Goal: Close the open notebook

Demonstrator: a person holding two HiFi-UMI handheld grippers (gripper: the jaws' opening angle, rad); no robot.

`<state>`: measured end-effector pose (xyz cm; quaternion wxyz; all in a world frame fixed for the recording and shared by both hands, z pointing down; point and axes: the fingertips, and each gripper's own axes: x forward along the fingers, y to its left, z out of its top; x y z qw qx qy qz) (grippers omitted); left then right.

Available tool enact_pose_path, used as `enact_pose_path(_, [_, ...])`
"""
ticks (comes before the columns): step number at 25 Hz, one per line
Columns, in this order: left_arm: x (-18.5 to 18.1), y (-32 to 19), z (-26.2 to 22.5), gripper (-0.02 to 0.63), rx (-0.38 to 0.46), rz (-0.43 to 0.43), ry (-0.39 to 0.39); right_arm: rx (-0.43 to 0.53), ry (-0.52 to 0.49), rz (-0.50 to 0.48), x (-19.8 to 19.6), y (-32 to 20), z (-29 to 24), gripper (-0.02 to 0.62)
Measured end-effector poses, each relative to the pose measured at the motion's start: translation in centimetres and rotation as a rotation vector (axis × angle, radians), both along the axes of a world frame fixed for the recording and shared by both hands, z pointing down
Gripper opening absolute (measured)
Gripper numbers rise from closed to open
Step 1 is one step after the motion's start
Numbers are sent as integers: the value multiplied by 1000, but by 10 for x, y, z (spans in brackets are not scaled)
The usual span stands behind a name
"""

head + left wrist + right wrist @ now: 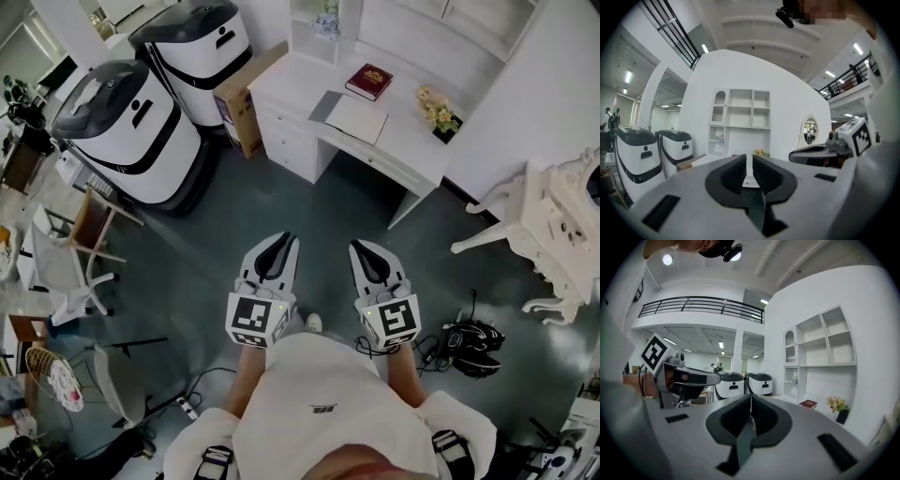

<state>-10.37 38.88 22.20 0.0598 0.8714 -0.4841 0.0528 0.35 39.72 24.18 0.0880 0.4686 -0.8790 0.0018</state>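
The left gripper (749,164) is held with its jaws a narrow slit apart, and nothing is seen between them. The right gripper (751,404) is held with its jaws pressed together at the tips, also on nothing. In the head view both grippers are carried side by side, close in front of the white-shirted torso (319,398), level with each other and just apart. The jaws are pointed forward and the marker cubes (258,319) are turned back toward the body. The left forearm (240,380) and the right forearm (405,375) are drawn in beside the chest, elbows bent.

The grippers are held over grey-green floor (309,202). The open notebook (354,118) is laid flat on the white desk (291,80), well ahead of both grippers and untouched by either. A red book (368,82) is placed just beyond it, and a small pot of pale flowers (439,111) is set to its right, near the desk's far end. A cardboard box (246,98) is stood against the desk's left side. Two large white-and-black machines (127,131) are parked further left
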Motion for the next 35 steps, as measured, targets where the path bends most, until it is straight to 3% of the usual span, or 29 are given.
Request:
enact_pose_path(15, [-8,-77,11,0,-6,-14,6,-3,6,-2,-7,-76,6,-3])
enact_pose_path(35, [-17,-221,23,0,-58,52,-9,-41,19,55,-18,-220,14,-3])
